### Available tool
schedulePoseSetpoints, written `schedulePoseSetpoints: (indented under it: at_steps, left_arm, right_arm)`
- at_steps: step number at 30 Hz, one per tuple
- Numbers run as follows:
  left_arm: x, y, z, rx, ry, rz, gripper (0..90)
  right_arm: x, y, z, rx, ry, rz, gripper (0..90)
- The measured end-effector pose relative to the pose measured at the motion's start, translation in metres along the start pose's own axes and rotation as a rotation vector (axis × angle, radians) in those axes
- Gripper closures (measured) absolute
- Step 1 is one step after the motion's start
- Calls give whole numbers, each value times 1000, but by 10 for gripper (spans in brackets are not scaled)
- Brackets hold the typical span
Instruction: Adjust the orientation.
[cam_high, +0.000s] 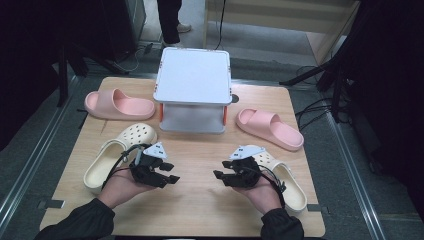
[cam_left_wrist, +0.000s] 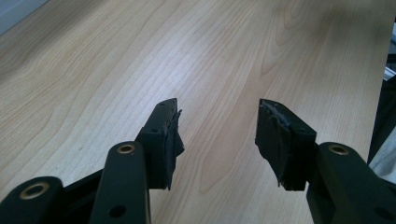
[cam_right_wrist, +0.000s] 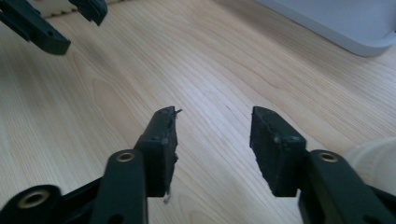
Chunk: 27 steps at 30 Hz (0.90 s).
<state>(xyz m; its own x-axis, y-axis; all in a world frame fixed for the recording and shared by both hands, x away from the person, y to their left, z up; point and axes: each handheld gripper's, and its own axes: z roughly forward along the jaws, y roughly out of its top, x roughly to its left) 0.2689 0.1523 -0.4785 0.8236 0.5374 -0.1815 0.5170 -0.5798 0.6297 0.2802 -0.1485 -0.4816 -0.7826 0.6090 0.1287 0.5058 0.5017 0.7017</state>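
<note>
**Both grippers wide and empty over the middle of the desk**

In the high view the left gripper (cam_high: 172, 176) and the right gripper (cam_high: 218, 176) face each other above the bare wood near the front edge of the desk (cam_high: 195, 210), jaws spread wide, nothing between them. A cream clog (cam_high: 117, 152) lies just behind the left hand toward the left edge, and a second cream clog (cam_high: 285, 182) sits under the right hand toward the right edge. A pink slide (cam_high: 117, 105) rests by the back left corner, another pink slide (cam_high: 270, 129) near the right edge, and a white two-tier stand (cam_high: 192, 90) stands at the back edge between them.

In the left gripper view the jaws gape over plain wood grain, holding nothing.

In the right gripper view the jaws also stand wide and empty; the left gripper's jaw tips show at the top left, and the stand's base at the top right
</note>
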Motion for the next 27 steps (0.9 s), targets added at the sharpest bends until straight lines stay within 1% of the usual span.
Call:
schedulePoseSetpoints:
  at_steps: [2, 3, 4, 5, 6, 7, 8, 9, 10, 11, 13, 14, 15, 16, 18, 19, 20, 21, 24, 25, 27]
  left_arm:
    - [0, 0, 0, -1, 3, 2, 496]
    - [0, 0, 0, 4, 1, 0, 506]
    - [0, 0, 1, 6, 7, -6, 502]
    - [1, 1, 2, 11, 29, -22, 495]
    - [1, 1, 2, 11, 29, -22, 500]
    - [2, 1, 1, 6, 33, -36, 498]
    - [3, 2, 1, 3, 28, -42, 498]
    - [4, 2, 0, 3, 19, -50, 494]
    - [5, 2, 0, 5, 19, -51, 491]
    - [5, 2, 0, 9, 18, -52, 491]
    - [6, 2, 1, 22, 14, -53, 490]
    - [7, 2, 1, 23, 8, -56, 487]
    - [7, 2, 1, 23, 8, -56, 487]
    - [7, 2, 0, 24, 7, -53, 486]
    - [7, 2, 0, 30, 5, -47, 483]
    - [9, 1, -2, 29, 17, -51, 461]
    - [9, 1, -2, 29, 17, -51, 457]
    - [10, 0, -4, 18, 23, -65, 460]
    - [12, -1, -7, 15, 25, -69, 466]
    - [12, -2, -8, 16, 26, -73, 466]
    - [13, -3, -11, 18, 30, -75, 468]
  right_arm:
    - [-2, 0, -2, 1, 5, 8, 537]
    - [-3, 0, -3, -1, 14, 28, 535]
    - [-5, 0, -4, -2, 39, 62, 527]
    - [-6, 1, -4, 1, 57, 91, 521]
    - [-6, 1, -4, 1, 57, 91, 521]
    - [-4, 2, -5, -9, 76, 88, 510]
    - [-4, 2, -5, -9, 76, 88, 510]
    - [-3, 2, -5, -16, 76, 76, 510]
    - [-1, 2, -6, -26, 66, 50, 513]
    - [1, 1, -7, -30, 56, 39, 520]
    - [2, 1, -7, -34, 55, 44, 526]
    - [1, 1, -7, -38, 63, 61, 541]
    - [1, 1, -7, -38, 63, 61, 541]
    - [0, 2, -8, -30, 79, 93, 551]
    - [0, 3, -8, -32, 84, 96, 558]
    - [1, 3, -8, -34, 80, 72, 551]
    - [1, 3, -8, -34, 80, 72, 551]
    - [2, 3, -8, -29, 70, 43, 536]
    - [2, 4, -8, -29, 64, 35, 524]
    - [2, 5, -8, -37, 62, 28, 506]
    - [2, 5, -8, -40, 56, 33, 506]
